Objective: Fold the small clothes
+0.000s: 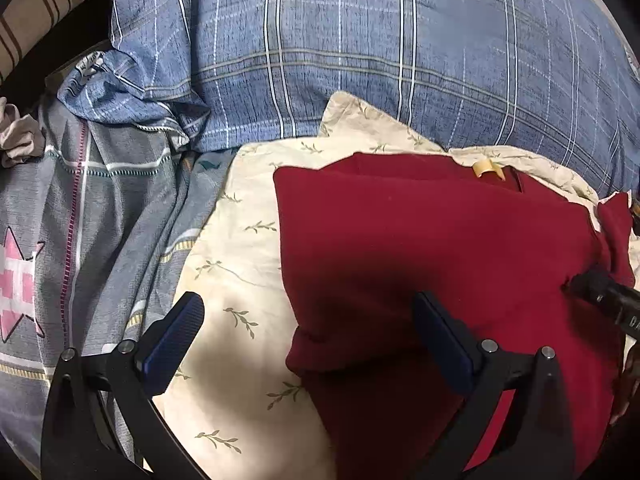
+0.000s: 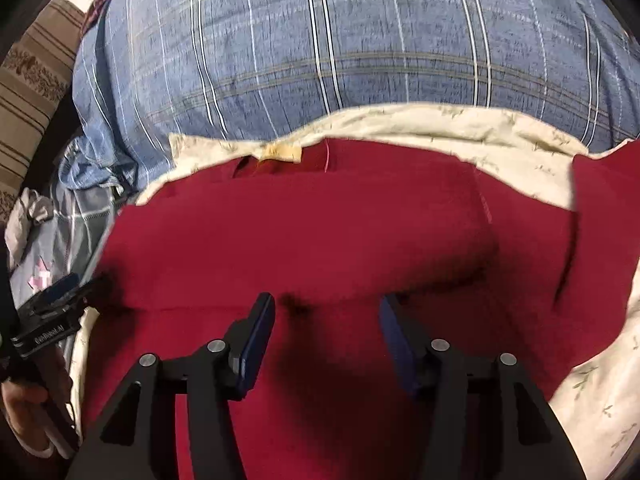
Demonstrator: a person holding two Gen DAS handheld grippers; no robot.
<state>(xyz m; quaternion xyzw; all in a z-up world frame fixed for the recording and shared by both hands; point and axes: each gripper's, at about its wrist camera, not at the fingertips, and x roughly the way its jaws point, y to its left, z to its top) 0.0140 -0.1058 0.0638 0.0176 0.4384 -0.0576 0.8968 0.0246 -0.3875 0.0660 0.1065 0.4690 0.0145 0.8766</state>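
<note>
The left gripper (image 1: 308,340) has its jaws spread wide and released, one blue-padded finger over the cream leaf-print cloth (image 1: 232,248), the other over the left edge of the dark red knit garment (image 1: 420,240); nothing sits between them. The right gripper (image 2: 326,340) also has its jaws apart and released, both fingers hovering above the red garment (image 2: 320,232) without pinching it. In the left wrist view the right gripper's black tip (image 1: 600,292) touches the garment's right side.

The red garment lies partly folded on the cream cloth, a pale yellow neck label (image 2: 280,151) at its far edge and a loose flap at the right. Beyond it rises a blue plaid pillow (image 1: 360,48). To the left lies a grey bedsheet with a pink star (image 1: 24,280) on the bed.
</note>
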